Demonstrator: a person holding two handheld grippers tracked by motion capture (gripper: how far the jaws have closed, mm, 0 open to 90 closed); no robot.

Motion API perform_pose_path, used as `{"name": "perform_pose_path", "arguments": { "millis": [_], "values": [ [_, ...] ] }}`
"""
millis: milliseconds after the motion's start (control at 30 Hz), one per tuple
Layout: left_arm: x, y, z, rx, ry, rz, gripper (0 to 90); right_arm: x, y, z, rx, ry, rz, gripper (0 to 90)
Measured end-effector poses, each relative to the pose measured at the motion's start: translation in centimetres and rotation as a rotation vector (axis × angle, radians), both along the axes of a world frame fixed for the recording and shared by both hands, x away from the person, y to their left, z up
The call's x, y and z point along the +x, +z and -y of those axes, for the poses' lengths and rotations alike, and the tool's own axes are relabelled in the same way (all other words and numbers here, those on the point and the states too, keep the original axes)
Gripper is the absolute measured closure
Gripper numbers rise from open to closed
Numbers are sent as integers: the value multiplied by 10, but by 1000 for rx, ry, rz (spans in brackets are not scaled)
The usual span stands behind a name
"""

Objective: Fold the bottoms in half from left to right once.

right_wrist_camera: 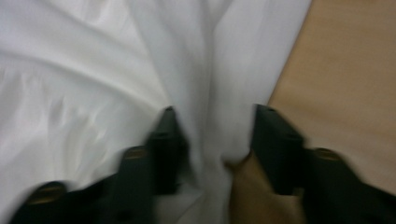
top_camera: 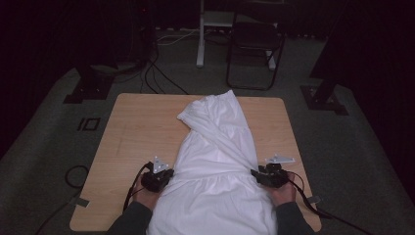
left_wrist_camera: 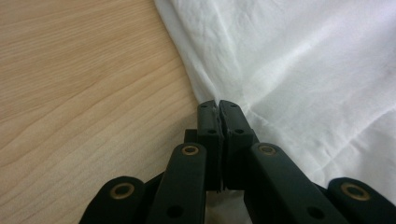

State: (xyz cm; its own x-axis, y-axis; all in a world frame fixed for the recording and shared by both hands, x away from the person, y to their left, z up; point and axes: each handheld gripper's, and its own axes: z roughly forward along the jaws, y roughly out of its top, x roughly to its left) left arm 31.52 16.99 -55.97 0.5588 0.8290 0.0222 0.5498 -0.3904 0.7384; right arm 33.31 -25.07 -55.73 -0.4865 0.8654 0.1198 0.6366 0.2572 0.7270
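Gripping both side edges of the white garment (top_camera: 215, 161), the person has it stretched down the middle of the wooden table (top_camera: 142, 127), its far end folded over toward the back edge and its near end spilling off the front. The left gripper (left_wrist_camera: 218, 105) sits right at the cloth's left edge with its jaws pressed together, and a sliver of fabric seems pinched between the tips, so that side looks secured. The right gripper (right_wrist_camera: 212, 126) is another story: its jaws stand apart with a ridge of cloth bunched between them, not clamped yet, and the right gripper view is blurred, so how deep the fabric sits is hard to judge. From the high view the left gripper (top_camera: 157, 178) and right gripper (top_camera: 269, 176) sit level with each other across the garment, which is good for an even fold or pull. The thing to do well here, I'd say, is to close the right jaws on the edge only, catching both layers, before lifting, and then to raise both hands together so the cloth doesn't skew.
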Motion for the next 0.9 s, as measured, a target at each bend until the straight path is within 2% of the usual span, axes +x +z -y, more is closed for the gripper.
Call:
{"name": "perform_pose_path", "arguments": {
  "millis": [67,100,167,333,400,500,533,567,600,633,667,700,733,800,833,867,900],
  "values": [
    [0,0,1,3,0,3,881,6,8,-2,-1,-4,31,399],
    [0,0,1,3,0,5,881,11,15,-6,7,13,56,372],
    [0,-1,2,5,2,9,881,21,27,-17,-21,46,95,331],
    [0,-2,2,-6,5,17,880,50,36,-60,-90,138,131,311],
    [0,-2,1,-9,4,17,880,60,35,-81,-134,174,141,293],
    [-1,-2,1,-11,5,20,880,76,28,-108,-230,200,145,287],
    [-1,-3,1,-14,5,19,881,82,25,-114,-274,202,148,301],
    [-1,-2,1,-14,5,18,881,86,22,-117,-321,198,163,362],
    [-1,-2,1,-14,5,18,881,86,22,-117,-321,198,163,362],
    [-1,-2,1,-14,5,18,881,91,20,-118,-351,186,167,362],
    [-2,-2,1,-11,4,20,882,106,24,-104,-336,124,159,734],
    [-2,-2,1,-10,5,20,882,106,24,-104,-336,124,159,734],
    [-2,-2,2,-8,5,21,882,120,33,-81,-245,36,129,880],
    [-3,-2,2,-6,4,20,883,120,33,-81,-245,36,129,880],
    [-4,-2,2,2,-2,21,884,132,45,-48,-185,-117,127,891],
    [-4,-2,2,4,-4,21,884,133,45,-41,-188,-144,130,891],
    [-5,-2,2,5,-4,21,885,135,44,-33,-160,-173,117,891]
  ]
}}
